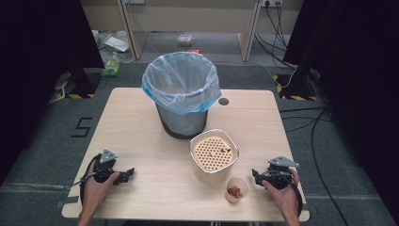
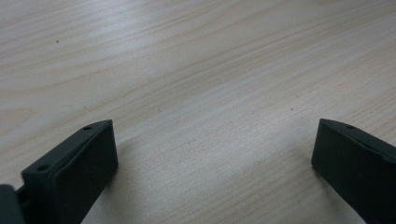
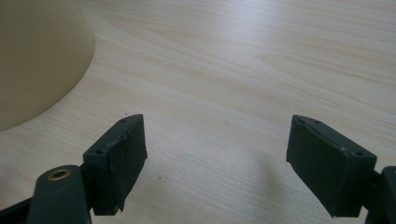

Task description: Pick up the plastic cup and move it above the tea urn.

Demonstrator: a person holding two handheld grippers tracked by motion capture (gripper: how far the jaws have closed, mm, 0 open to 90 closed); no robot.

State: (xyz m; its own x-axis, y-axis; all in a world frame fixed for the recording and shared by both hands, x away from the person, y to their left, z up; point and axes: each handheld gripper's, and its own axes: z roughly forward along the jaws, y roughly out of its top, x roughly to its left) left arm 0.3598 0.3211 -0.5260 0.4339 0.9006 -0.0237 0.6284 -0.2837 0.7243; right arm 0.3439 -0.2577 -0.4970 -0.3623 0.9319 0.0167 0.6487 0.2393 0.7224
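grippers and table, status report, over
Left gripper open, empty, low over the table. Right gripper open, empty, beside small cup of brown bits. Strainer tub and lined bin untouched. Nothing in the way.

Black left gripper (image 1: 123, 176) and right gripper (image 1: 256, 176) (grey three-cornered top plates), trailing black cables.

Cut off, blurred, or too small to tell

Cream container (image 3: 37, 56) cropped by the right gripper view's left and top edges, blurred. Brown bits in the small cup (image 1: 236, 189) and on the perforated insert (image 1: 214, 153) too small to identify. Bin (image 1: 182, 92) contents hidden behind the cloudy liner. Forearms cropped at the high view's bottom edge.
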